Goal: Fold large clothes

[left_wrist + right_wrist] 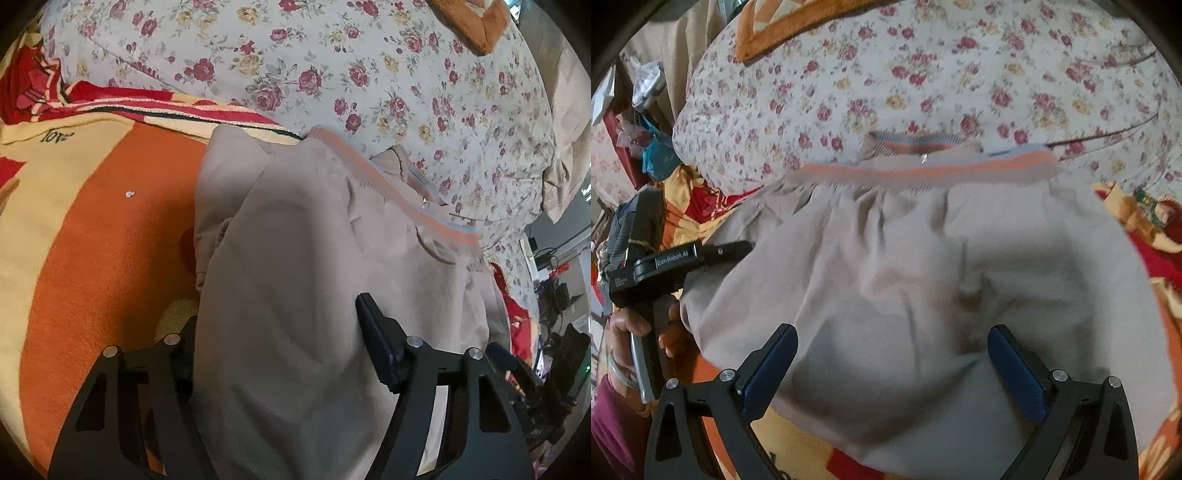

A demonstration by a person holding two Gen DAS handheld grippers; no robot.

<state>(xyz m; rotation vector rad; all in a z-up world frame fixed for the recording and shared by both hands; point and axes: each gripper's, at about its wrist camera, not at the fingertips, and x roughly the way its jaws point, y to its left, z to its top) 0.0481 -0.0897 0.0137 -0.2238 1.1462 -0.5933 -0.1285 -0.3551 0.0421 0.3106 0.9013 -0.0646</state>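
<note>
A beige jacket (908, 280) with an orange-striped hem lies bunched on an orange-and-yellow blanket (103, 258) on the bed, against a floral quilt (369, 74). The left gripper (280, 325) and right gripper (892, 350) hover over it, jaws wide, gripping nothing.

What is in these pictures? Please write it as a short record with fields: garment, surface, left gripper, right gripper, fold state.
garment: beige jacket with an orange-striped ribbed hem
surface: orange and red blanket, with a floral quilt behind it
left gripper: left gripper open, cloth lying between its fingers
right gripper: right gripper open above the jacket
fold state: partly folded, bunched and wrinkled, not yet a flat, neat shape
</note>
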